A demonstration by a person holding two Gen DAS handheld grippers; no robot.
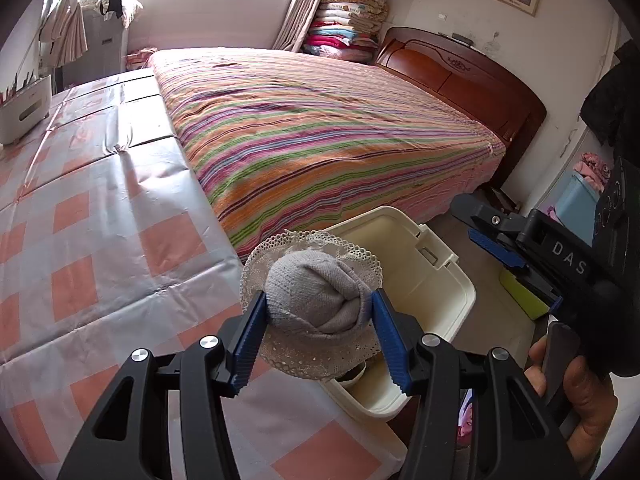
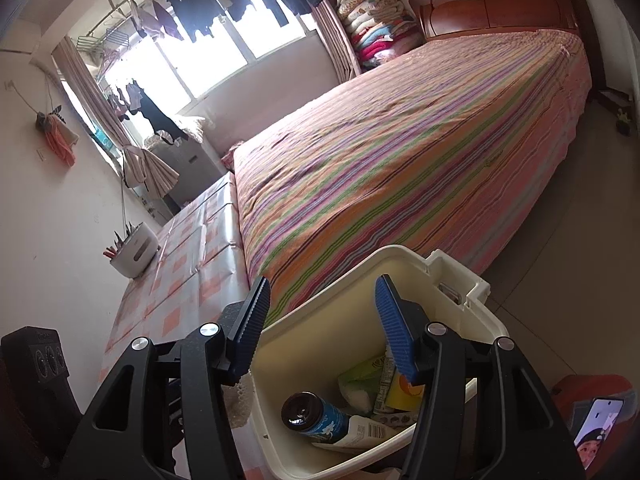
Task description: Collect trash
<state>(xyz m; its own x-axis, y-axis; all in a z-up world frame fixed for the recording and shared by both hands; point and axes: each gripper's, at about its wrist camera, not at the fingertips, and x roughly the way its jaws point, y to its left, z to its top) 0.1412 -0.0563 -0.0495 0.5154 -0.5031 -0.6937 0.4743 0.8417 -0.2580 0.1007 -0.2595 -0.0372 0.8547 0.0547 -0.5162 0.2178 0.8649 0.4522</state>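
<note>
The cream plastic bin (image 2: 460,312) beside the striped bed already has a dark bottle (image 2: 316,416) and wrappers inside, and the left gripper (image 1: 318,308) squeezes a grey knitted ball with a lace edge (image 1: 316,300) just above that bin, ready to drop, while the right gripper (image 2: 322,328) hangs wide apart, holding nothing.

the letters "das" are read in white on the black body of the right gripper (image 1: 498,236), seen from the left wrist view. a barcode is seen on a white tube (image 2: 360,432) in the bin (image 2: 472,300), but its digits cannot be read.
</note>
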